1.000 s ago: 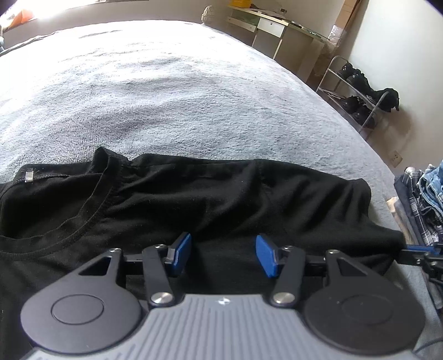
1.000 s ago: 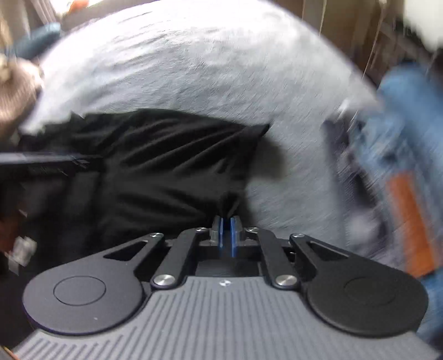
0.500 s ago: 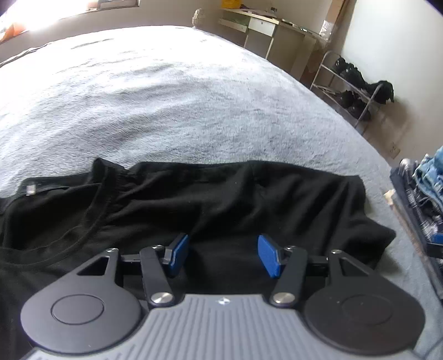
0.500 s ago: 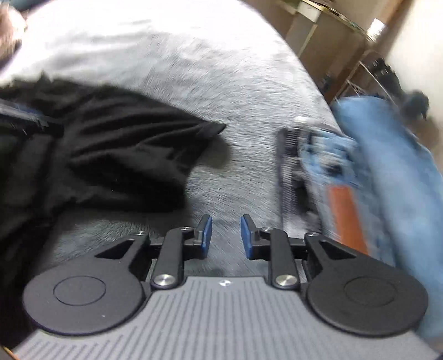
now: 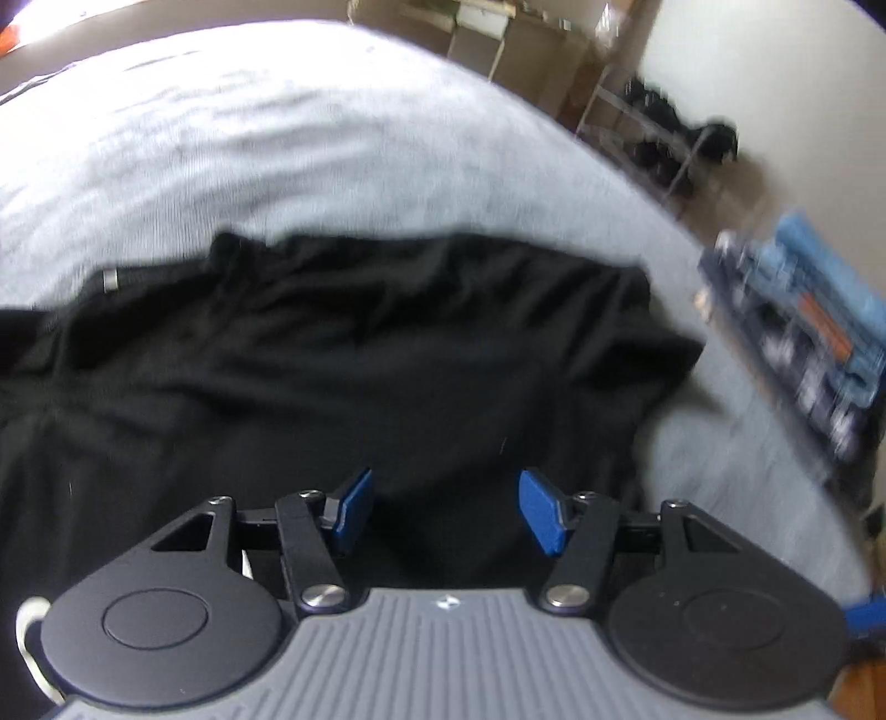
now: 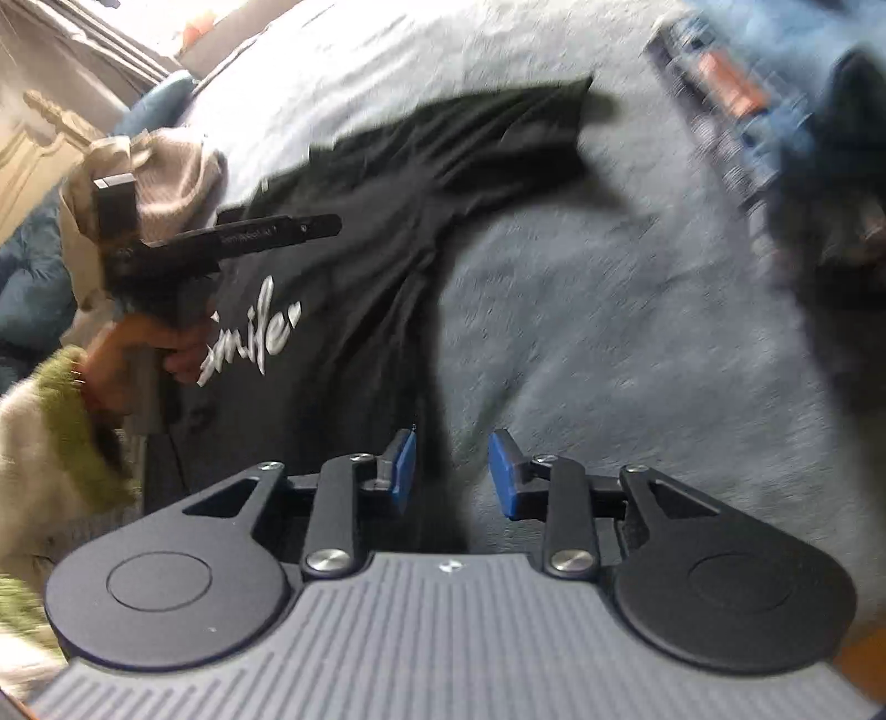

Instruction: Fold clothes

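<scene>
Blue fingers (image 5: 354, 512) of the left gripper (image 5: 443, 512) stand fairly wide above the black T-shirt (image 5: 343, 354), nothing pinched between them. In this left wrist view the shirt lies spread across the grey bedspread (image 5: 277, 144), neckline and a small label (image 5: 112, 278) toward the left, one sleeve (image 5: 653, 354) folded in at the right. Beyond the bed are a desk (image 5: 498, 33), a shoe rack (image 5: 653, 138) against a pale wall, and a blurred stack of folded clothes (image 5: 819, 332) at the bed's right edge.

From the right wrist view, the right gripper (image 6: 451, 479) hangs over the shirt's edge where black cloth meets bedspread; its jaws are opening and grip nothing, though dark fabric shows between them. White script (image 6: 255, 332) is printed on the shirt. A hand (image 6: 149, 343) in a green-cuffed sleeve holds the left gripper's handle at the left, with a beige garment (image 6: 166, 177) behind.

Judged from this, the loose sleeve could slip open again, and a pinch taken in such blurred motion could catch several layers, or the bedspread, and drag the fold askew.
</scene>
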A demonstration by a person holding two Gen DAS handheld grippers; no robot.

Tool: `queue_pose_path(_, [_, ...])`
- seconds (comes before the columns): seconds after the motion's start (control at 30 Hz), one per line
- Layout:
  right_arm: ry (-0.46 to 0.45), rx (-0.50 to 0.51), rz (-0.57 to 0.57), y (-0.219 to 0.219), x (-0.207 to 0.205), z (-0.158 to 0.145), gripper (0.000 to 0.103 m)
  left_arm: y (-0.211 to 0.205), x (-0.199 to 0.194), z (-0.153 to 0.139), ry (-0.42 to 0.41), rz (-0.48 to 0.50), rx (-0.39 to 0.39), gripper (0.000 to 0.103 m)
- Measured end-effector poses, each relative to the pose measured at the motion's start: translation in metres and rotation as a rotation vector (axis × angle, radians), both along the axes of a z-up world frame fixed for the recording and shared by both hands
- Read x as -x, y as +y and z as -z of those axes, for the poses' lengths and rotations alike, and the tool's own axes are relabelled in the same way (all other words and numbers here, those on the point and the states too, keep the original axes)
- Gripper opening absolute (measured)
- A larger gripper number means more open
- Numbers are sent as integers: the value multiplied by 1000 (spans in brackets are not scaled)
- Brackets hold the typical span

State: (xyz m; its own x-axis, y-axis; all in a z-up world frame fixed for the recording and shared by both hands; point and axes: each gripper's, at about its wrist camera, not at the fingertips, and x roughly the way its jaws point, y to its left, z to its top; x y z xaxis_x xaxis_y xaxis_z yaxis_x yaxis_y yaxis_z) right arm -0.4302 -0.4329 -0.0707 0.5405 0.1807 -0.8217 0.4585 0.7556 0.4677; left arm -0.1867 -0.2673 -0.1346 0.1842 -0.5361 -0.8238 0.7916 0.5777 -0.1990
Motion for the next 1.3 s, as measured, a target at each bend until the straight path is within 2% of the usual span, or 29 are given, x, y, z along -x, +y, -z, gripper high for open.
queue_pose_path(0.1, [-81,-26,42,2,-32,28,29,1,8,8,-55,40,-23,58])
queue_pose_path(0.2, [-104,4,44,5,-60,49,29,-1,11,10,-82,60,-35,59])
queue_pose_path(0.27, [-69,28,-5,15,-73,59,29,-1,13,11,-94,64,-36,60])
queue_pose_path(0.3, [-49,40,-32,20,-78,64,23,-1,13,11,-98,68,-35,60])
queue_pose_path(0.33, [-36,79,-65,27,-79,65,7,0,14,11,-102,71,-33,60])
queue_pose_path(0.4, [-6,181,-128,42,-79,57,3,2,14,12,-104,74,-25,60])
queue_pose_path(0.5, [36,270,-50,44,-62,42,0,2,14,13,-111,86,-21,60])
queue_pose_path(0.57, [93,316,22,37,-46,47,0,2,14,13,-113,91,-24,60])
queue_pose_path(0.6, [107,310,64,31,-37,49,0,1,14,13,-115,95,-26,60])
queue_pose_path(0.67, [75,212,154,20,-17,50,2,1,15,13,-117,101,-27,60])
queue_pose_path(0.8, [-3,35,233,17,10,48,5,1,15,14,-123,106,-28,61])
queue_pose_path(0.87, [9,-20,233,23,20,53,9,0,16,14,-126,108,-33,61])
queue_pose_path(0.93, [44,-32,219,31,27,58,15,-1,15,14,-125,108,-36,61])
queue_pose_path(1.1, [63,-74,158,51,36,67,17,-2,16,14,-130,110,-42,61])
queue_pose_path(1.3, [78,14,28,69,25,66,19,-4,18,14,-136,107,-54,62])
